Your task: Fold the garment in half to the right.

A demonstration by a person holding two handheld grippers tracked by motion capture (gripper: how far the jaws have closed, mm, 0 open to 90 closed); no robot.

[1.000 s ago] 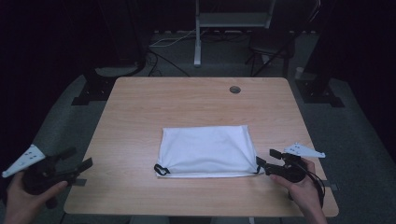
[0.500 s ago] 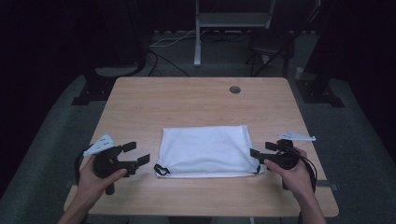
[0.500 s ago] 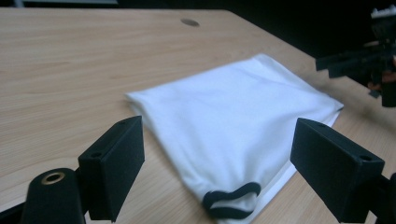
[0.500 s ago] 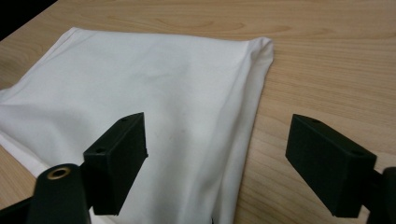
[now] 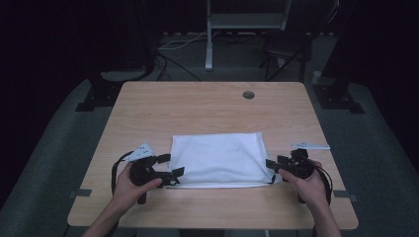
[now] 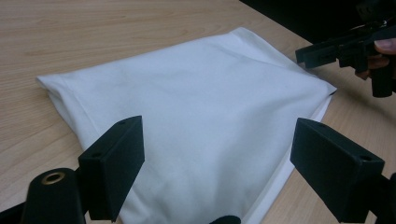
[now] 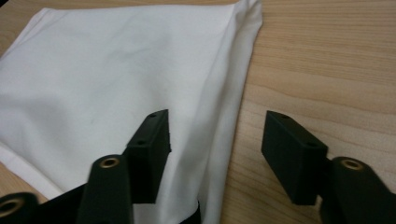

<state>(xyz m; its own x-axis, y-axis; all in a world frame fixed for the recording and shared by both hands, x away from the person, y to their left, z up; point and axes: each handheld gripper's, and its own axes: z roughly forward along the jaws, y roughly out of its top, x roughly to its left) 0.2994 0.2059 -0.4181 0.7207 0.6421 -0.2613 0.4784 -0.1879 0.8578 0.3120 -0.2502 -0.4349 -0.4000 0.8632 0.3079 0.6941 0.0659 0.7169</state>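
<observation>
White cloth bag [image 5: 217, 159] lies flat at table's near-centre. Left gripper [image 5: 171, 165] gapes wide, empty; right gripper [image 5: 273, 167] has just been closing, straddling the side hem, not pinching. Seat both corners deep before you clamp

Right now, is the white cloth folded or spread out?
Folded. The cloth lies flat as a neat rectangle on the table, and the left gripper view shows stacked layers along its edges.
</observation>
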